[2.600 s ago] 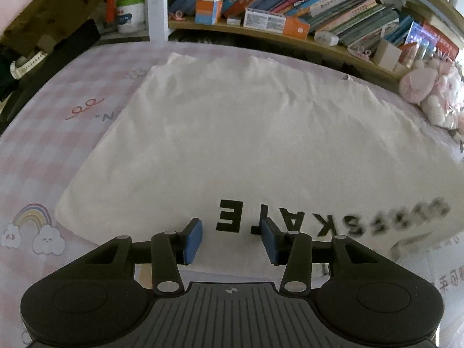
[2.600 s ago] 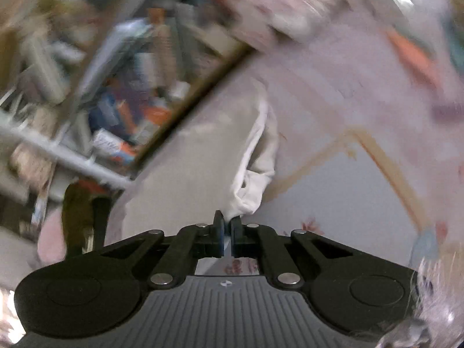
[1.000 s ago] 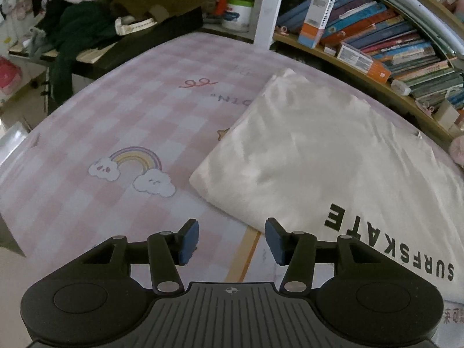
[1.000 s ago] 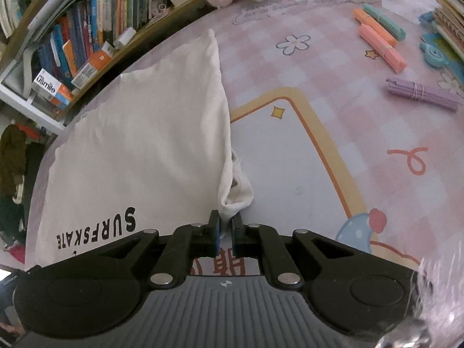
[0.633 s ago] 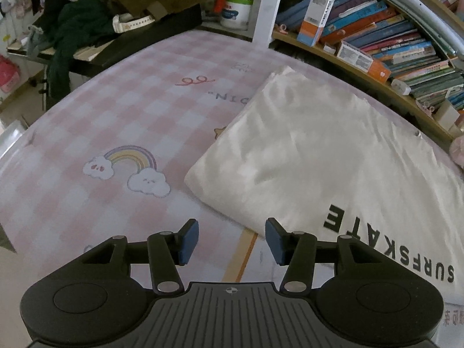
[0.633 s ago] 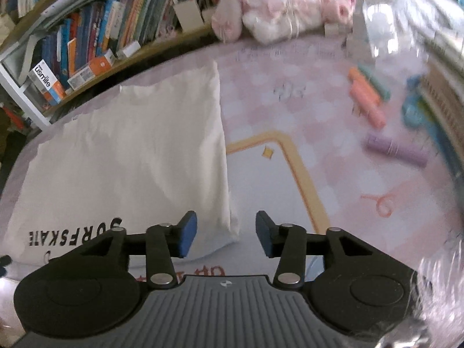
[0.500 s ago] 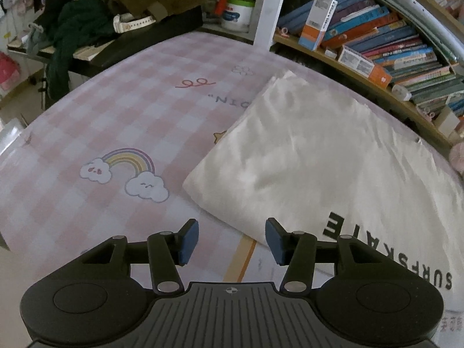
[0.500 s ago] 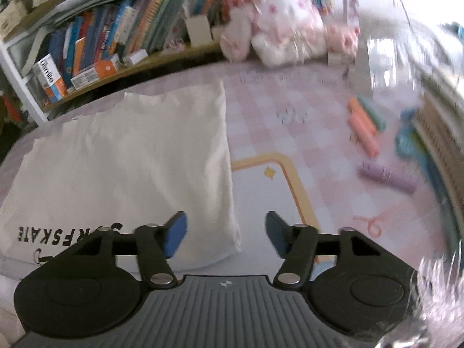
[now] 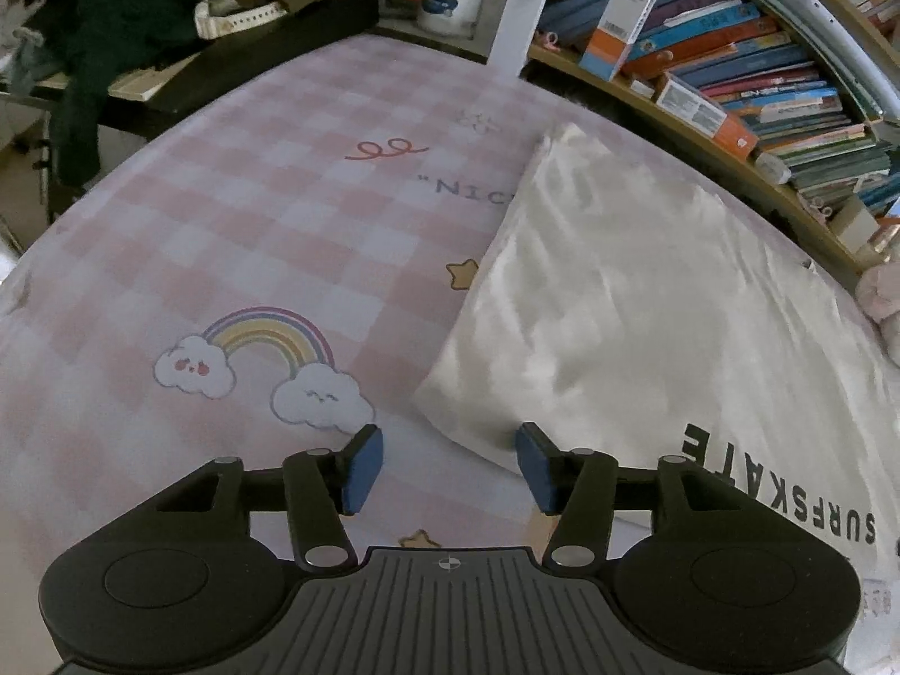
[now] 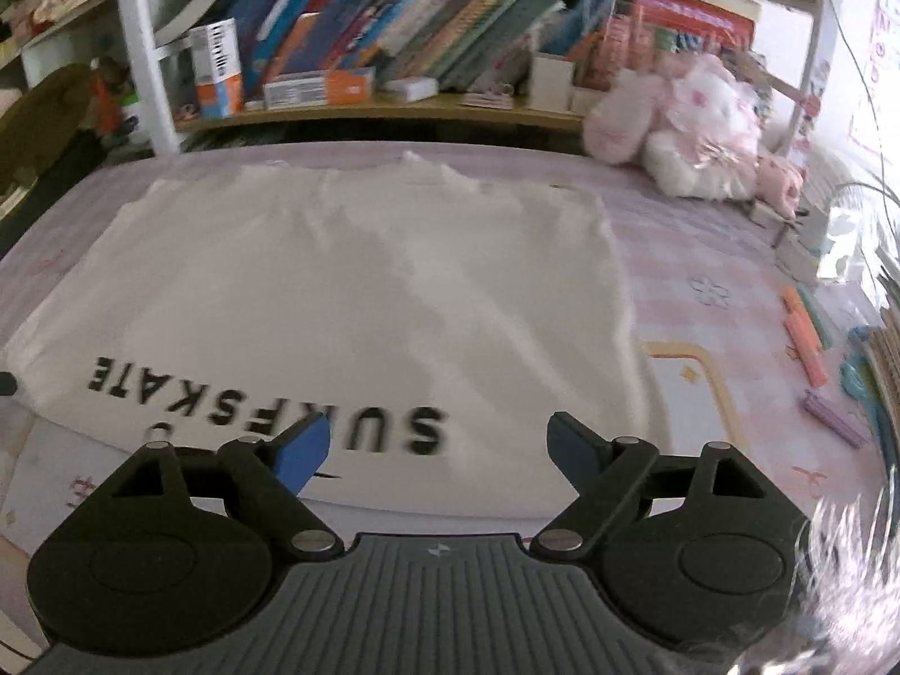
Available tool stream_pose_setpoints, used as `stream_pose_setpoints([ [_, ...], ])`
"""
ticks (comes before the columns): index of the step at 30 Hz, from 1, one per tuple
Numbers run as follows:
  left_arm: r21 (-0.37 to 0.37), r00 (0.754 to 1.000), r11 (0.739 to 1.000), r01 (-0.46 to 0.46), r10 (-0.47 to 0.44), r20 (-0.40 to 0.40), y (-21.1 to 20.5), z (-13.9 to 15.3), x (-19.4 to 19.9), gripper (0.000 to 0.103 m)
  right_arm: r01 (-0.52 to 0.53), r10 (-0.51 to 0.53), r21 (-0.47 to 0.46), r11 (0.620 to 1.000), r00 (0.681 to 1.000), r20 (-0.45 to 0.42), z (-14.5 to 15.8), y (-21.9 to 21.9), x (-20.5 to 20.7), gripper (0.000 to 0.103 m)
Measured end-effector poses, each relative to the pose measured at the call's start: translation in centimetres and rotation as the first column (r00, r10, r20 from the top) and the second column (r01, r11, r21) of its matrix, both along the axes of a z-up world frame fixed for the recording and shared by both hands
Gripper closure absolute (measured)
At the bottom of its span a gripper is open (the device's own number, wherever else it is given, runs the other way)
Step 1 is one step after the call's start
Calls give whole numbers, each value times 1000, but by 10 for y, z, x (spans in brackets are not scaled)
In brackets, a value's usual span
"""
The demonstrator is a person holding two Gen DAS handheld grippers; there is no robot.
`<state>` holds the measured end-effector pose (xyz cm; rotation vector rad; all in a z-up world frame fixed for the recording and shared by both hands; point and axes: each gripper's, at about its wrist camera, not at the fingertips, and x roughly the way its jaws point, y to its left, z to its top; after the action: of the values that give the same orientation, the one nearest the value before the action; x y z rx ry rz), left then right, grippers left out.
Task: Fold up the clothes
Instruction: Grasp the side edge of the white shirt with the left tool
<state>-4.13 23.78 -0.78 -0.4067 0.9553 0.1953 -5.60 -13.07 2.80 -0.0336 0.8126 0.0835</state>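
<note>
A cream T-shirt point(image 9: 635, 304) with black SURFSKATE lettering lies flat on a pink checked mat point(image 9: 270, 236). In the left wrist view its near left corner sits just ahead of my left gripper point(image 9: 447, 464), whose jaws are opening; the corner lies between the blue pads without touching them. In the right wrist view the same shirt point(image 10: 349, 292) spreads wide, lettering upside down near its front edge. My right gripper point(image 10: 439, 447) hovers over that front edge, jaws opening wide, with nothing gripped.
A bookshelf point(image 10: 394, 56) full of books runs along the back. Pink and white plush toys point(image 10: 692, 129) sit at the back right. Pens and markers point(image 10: 810, 349) lie on the mat at right. Dark clothes and a bag point(image 9: 140, 11) pile up at the far left.
The right gripper let go of the shirt's folded corner, opened wide and swung left over the lettering. The left gripper moved closer to the shirt's near left corner and opened slightly.
</note>
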Motion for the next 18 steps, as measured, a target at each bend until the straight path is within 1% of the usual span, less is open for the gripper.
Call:
stream_pose_setpoints([
  [1, -34, 1000, 999, -8, 8, 0, 6, 0, 1, 45, 0, 0, -2, 1000, 1000, 1, 0, 7, -1, 19],
  [3, -114, 999, 993, -32, 32, -1, 19, -1, 3, 44, 1, -1, -11, 1000, 1000, 1, 1, 21, -3, 18],
  [6, -217, 998, 974, -61, 60, -11, 36, -3, 6, 43, 5, -5, -20, 1000, 1000, -2, 1, 40, -5, 18],
  [7, -246, 998, 967, -66, 64, -16, 40, -4, 8, 42, 6, -6, -23, 1000, 1000, -3, 1, 47, -6, 18],
  [9, -302, 997, 951, -73, 69, -26, 47, -7, 10, 35, 9, -10, -33, 999, 1000, -8, 2, 60, -7, 18],
  [12, -390, 996, 916, -94, 83, -44, 59, -11, 13, 32, 19, -19, -40, 999, 1000, -5, 3, 78, -11, 17],
  [14, -449, 994, 886, -112, 96, -59, 68, -15, 14, 33, 22, -22, -43, 999, 1000, -2, 4, 88, -13, 17],
  [15, -496, 992, 859, -127, 106, -70, 74, -18, 14, 34, 19, -19, -44, 999, 1000, -3, 4, 94, -14, 17],
  [16, -555, 989, 818, -150, 124, -85, 81, -24, 14, 36, 15, -16, -46, 999, 1000, -4, 4, 100, -15, 17],
  [18, -636, 980, 746, -197, 164, -111, 92, -33, 12, 36, 6, -6, -54, 999, 1000, -3, 3, 113, -17, 17],
])
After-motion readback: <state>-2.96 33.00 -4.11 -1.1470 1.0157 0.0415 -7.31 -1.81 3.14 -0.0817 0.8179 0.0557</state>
